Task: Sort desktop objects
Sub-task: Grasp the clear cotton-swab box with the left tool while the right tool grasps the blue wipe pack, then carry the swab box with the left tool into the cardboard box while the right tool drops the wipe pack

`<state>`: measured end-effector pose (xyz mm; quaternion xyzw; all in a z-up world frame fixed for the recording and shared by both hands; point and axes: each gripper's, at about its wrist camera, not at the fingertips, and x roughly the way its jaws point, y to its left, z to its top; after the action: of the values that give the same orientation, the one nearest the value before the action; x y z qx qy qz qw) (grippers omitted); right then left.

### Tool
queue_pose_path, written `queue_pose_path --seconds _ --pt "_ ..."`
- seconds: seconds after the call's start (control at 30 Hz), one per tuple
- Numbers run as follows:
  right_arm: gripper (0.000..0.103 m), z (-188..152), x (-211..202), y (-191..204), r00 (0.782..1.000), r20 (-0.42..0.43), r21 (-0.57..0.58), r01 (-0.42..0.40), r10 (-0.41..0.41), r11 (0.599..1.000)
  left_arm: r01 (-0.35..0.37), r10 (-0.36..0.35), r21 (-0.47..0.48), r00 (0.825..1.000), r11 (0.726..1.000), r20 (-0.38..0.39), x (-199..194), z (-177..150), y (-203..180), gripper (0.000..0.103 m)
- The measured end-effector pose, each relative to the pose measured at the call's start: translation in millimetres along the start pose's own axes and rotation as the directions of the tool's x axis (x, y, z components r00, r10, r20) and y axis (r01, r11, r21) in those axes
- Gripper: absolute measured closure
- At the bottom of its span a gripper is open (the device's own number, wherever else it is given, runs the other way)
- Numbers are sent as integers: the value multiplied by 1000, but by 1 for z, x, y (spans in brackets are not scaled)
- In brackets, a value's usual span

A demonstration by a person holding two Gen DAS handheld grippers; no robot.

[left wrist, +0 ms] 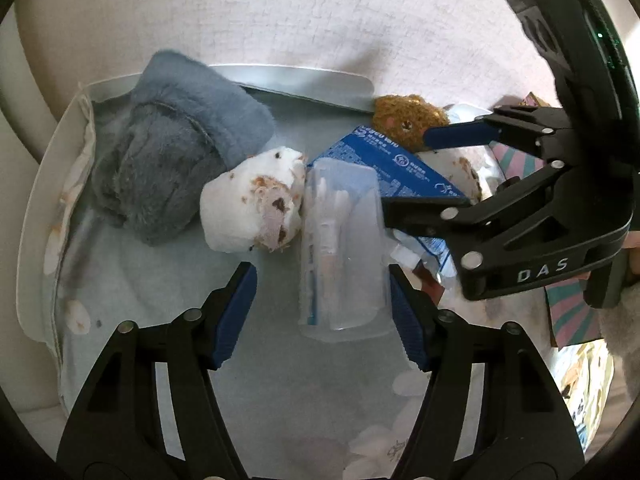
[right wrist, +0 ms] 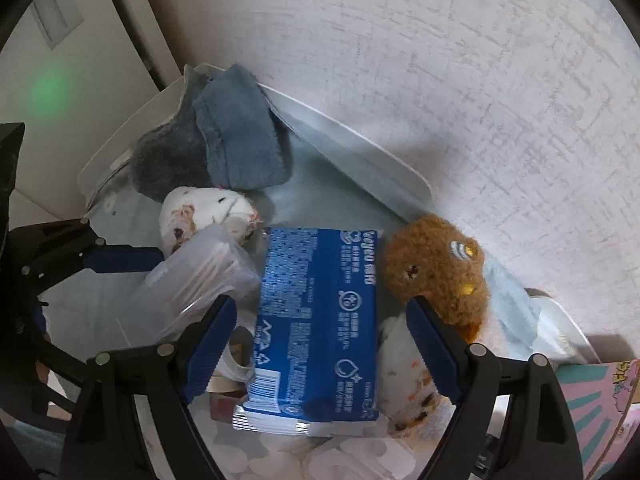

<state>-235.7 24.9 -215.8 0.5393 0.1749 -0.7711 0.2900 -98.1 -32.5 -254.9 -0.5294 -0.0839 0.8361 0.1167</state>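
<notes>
A white bin (left wrist: 36,216) lined with pale cloth holds a grey-blue plush (left wrist: 180,148), a white rolled cloth (left wrist: 252,204), a clear plastic box (left wrist: 344,248) of cotton swabs, a blue packet (left wrist: 396,168) and a brown plush toy (left wrist: 408,118). My left gripper (left wrist: 322,316) is open, its fingers either side of the clear box. My right gripper (right wrist: 320,344) is open over the blue packet (right wrist: 316,328), with the brown plush (right wrist: 436,272) by its right finger. The right gripper also shows in the left wrist view (left wrist: 436,168).
A textured pale wall (right wrist: 440,80) stands behind the bin (right wrist: 372,160). A pink and teal patterned box (right wrist: 600,412) lies to the right. A second white patterned cloth roll (right wrist: 408,380) lies right of the packet. The clear box (right wrist: 192,284) leans against the packet's left side.
</notes>
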Motion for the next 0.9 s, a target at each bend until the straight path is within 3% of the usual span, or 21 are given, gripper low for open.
queue_pose_path --seconds 0.13,0.2,0.27,0.3,0.9 --pt "19 -5 12 0 999 -29 7 20 -20 1000 20 -20 -5 1000 1000 10 0 -1 1 44" --pt "25 -6 12 -3 1000 -29 27 5 -4 1000 44 -44 -19 999 999 16 0 0 2 49" --pt "42 -7 14 -2 999 -42 24 2 -1 1000 72 -71 -31 997 997 26 -1 1 3 58" --pt "46 -8 16 -3 999 -50 32 -20 22 999 84 -83 -32 996 996 30 -2 1 3 62" --pt "49 -30 -17 12 1000 -17 80 -13 15 997 76 -75 -38 996 996 47 -36 1 8 70"
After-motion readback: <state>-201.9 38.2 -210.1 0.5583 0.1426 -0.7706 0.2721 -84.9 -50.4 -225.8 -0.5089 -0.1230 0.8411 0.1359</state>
